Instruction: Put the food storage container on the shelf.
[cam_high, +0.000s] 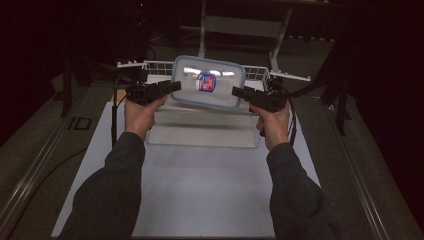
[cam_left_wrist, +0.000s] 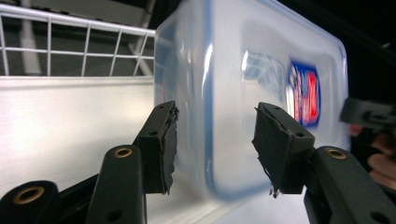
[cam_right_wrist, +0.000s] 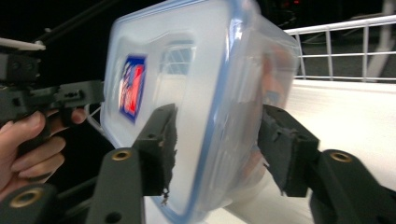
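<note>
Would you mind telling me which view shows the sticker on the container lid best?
The high view: the sticker faces the camera near the middle of the lid, though small. The left gripper view shows it larger but steeply slanted and blurred at the far end; the right gripper view likewise shows it slanted.

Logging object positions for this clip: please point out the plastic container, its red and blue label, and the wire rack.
plastic container (cam_high: 186, 86), high view, on the clear lid left of the label.
red and blue label (cam_high: 206, 82), high view, at the label's middle.
wire rack (cam_left_wrist: 84, 51), left gripper view, on its white wire grid.
</note>
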